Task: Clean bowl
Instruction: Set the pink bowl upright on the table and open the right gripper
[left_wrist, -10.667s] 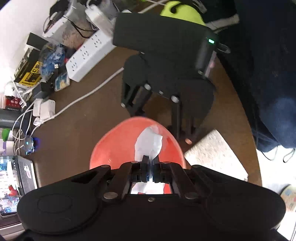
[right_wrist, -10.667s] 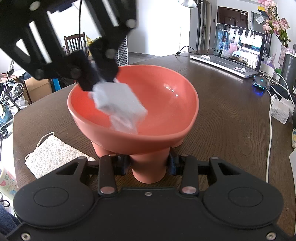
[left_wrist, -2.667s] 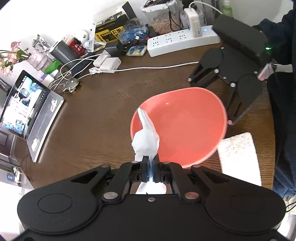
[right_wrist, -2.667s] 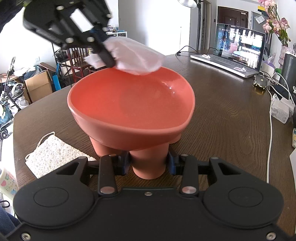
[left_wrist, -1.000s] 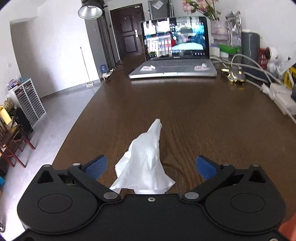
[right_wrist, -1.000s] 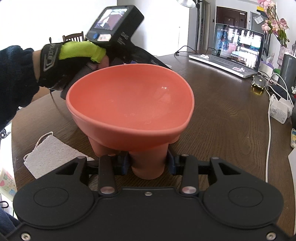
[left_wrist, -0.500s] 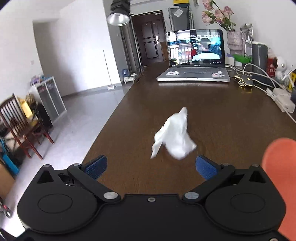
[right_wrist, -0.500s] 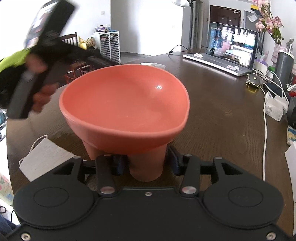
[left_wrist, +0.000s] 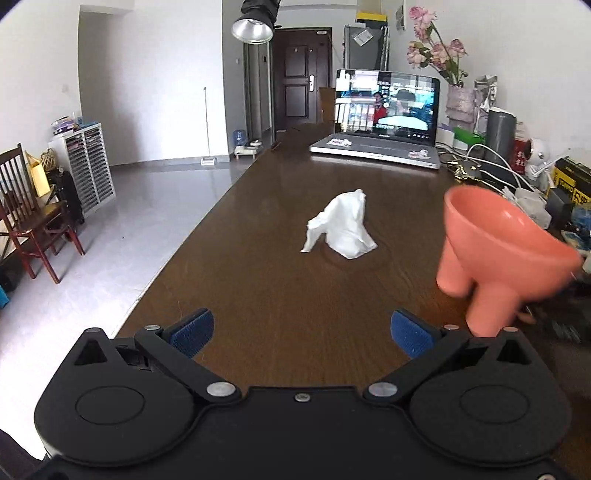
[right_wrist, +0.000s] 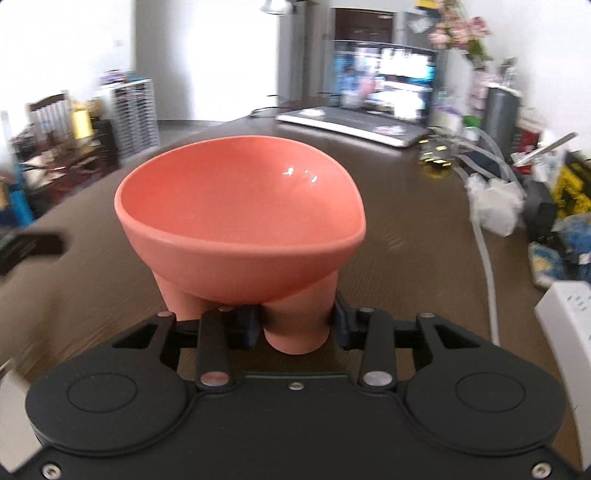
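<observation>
- The right gripper (right_wrist: 297, 328) is sitting nearest in its own view, its jaws pinching one of the stubby legs under the bowl (right_wrist: 240, 221).
- That leg is standing between the two fingers, with the pads pressing on it from both sides.
- The bowl is salmon-pink, wide at the rim and empty, and it is tilting a little, with the rim lower on the right side of this view.
- The right wrist view is blurring, so I cannot tell whether the legs are touching the table (right_wrist: 406, 229) or hanging just above it.
- The left gripper (left_wrist: 301, 332) is hovering over the wooden tabletop with its blue-padded fingers (left_wrist: 192, 332) spread wide and nothing between them.
- In the left wrist view, the bowl (left_wrist: 498, 251) is showing just beyond the right-hand finger, at the right edge of the picture, with a dark blurred shape behind it.
- A crumpled white tissue (left_wrist: 341, 230) is lying on the table (left_wrist: 280, 295) further out, well apart from the spread fingers and left of the bowl.
- A white cable (right_wrist: 487, 266) and a white power strip (right_wrist: 565, 321) are lying along the right edge of the table.
- An open laptop (left_wrist: 384, 122) is standing at the far end with its screen lit.
- A vase of flowers (left_wrist: 443, 66) is standing just right of the laptop.
- A wooden chair (left_wrist: 26, 218) is standing on the floor off to the left.
</observation>
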